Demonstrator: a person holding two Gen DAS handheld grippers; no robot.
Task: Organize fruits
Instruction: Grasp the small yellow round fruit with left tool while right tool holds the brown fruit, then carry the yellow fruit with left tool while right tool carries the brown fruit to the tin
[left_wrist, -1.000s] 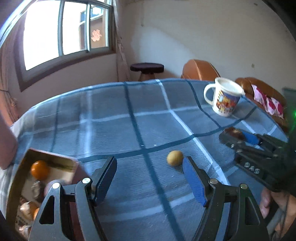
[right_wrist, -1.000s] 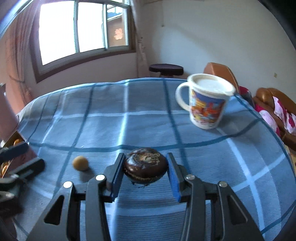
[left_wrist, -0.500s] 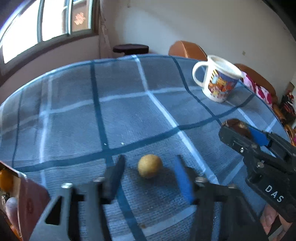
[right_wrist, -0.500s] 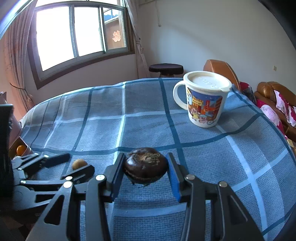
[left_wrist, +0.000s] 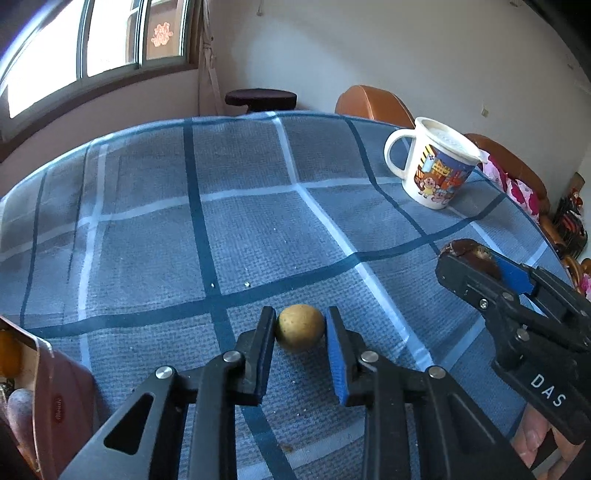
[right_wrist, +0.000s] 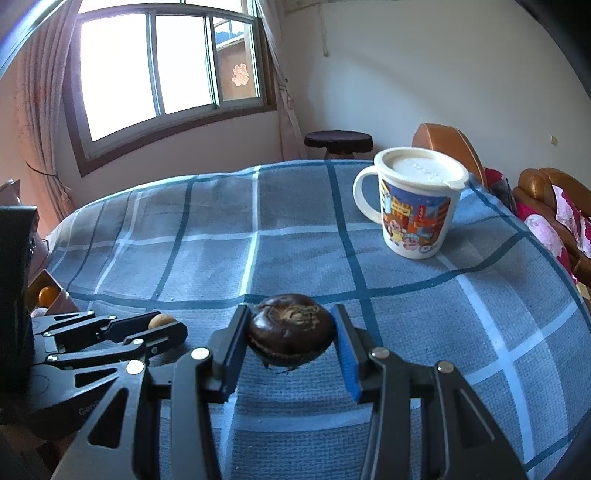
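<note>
A small round yellow-brown fruit (left_wrist: 301, 328) lies on the blue checked tablecloth (left_wrist: 240, 221). My left gripper (left_wrist: 301, 320) has it between its jaws, which are closing, and both pads touch its sides. From the right wrist view, that left gripper (right_wrist: 162, 328) is low at the left with the fruit (right_wrist: 159, 320) at its tips. My right gripper (right_wrist: 290, 326) is shut on a dark brown round fruit (right_wrist: 290, 334), held just above the cloth. In the left wrist view the right gripper (left_wrist: 476, 258) and dark fruit (left_wrist: 467, 248) are at the right.
A brown box (left_wrist: 59, 391) holding an orange fruit (left_wrist: 7, 354) and other pieces stands at the left edge, also seen as the box (right_wrist: 61, 299). A lidded cartoon mug (right_wrist: 417, 210) is at the back right. A stool (right_wrist: 338, 142) and chairs stand beyond the table.
My left gripper moved forward and down to the yellow-brown fruit and its jaws closed from wide apart to touching it. The right gripper kept still with the dark fruit.
</note>
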